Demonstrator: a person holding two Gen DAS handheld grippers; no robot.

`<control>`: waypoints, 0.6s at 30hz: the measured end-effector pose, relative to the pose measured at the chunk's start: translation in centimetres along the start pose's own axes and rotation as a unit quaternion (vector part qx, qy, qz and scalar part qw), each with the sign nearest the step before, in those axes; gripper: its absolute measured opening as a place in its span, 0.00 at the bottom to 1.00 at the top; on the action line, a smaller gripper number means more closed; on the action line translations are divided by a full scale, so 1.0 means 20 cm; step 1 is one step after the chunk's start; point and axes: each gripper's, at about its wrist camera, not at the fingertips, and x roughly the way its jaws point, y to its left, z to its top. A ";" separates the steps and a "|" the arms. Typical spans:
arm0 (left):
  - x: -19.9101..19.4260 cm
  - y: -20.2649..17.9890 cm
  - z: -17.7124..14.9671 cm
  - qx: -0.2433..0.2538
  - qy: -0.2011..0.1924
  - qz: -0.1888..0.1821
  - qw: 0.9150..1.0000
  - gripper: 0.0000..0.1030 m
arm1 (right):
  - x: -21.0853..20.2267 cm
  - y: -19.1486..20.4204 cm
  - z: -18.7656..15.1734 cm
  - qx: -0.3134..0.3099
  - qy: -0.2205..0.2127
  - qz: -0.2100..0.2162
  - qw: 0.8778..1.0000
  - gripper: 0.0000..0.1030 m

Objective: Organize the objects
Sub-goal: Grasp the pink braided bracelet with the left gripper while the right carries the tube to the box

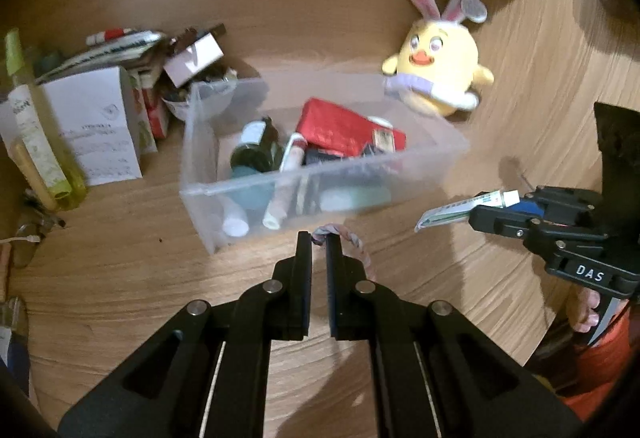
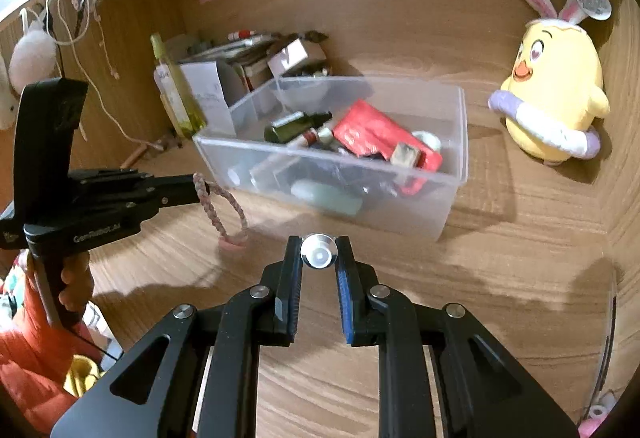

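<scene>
Two grippers approach the clear bin (image 1: pixel 224 190): left gripper (image 1: pixel 319 238) pinches a braided loop (image 2: pixel 224 206), right gripper (image 2: pixel 319 246) clamps a small tube (image 1: pixel 460 208); release only once above its rim.

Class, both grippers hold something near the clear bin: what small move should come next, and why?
Probably carry the left gripper forward over the bin rim. Its jaws are shut on the braided loop, which hangs just short of the bin's near wall; the right gripper, clamping a tube, waits farther back.
</scene>
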 end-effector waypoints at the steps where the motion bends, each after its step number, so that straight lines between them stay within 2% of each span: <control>1: -0.01 0.00 0.01 -0.003 -0.005 0.000 1.000 0.05 | -0.01 0.00 0.02 0.001 -0.005 0.001 1.000 0.14; 11: -0.17 0.08 0.20 -0.032 -0.069 -0.006 0.997 0.05 | -0.04 0.02 0.23 0.001 -0.056 0.008 0.998 0.14; 18: -0.15 0.15 0.33 -0.047 -0.086 0.004 0.995 0.05 | 0.10 0.03 0.35 0.001 -0.045 0.015 0.999 0.14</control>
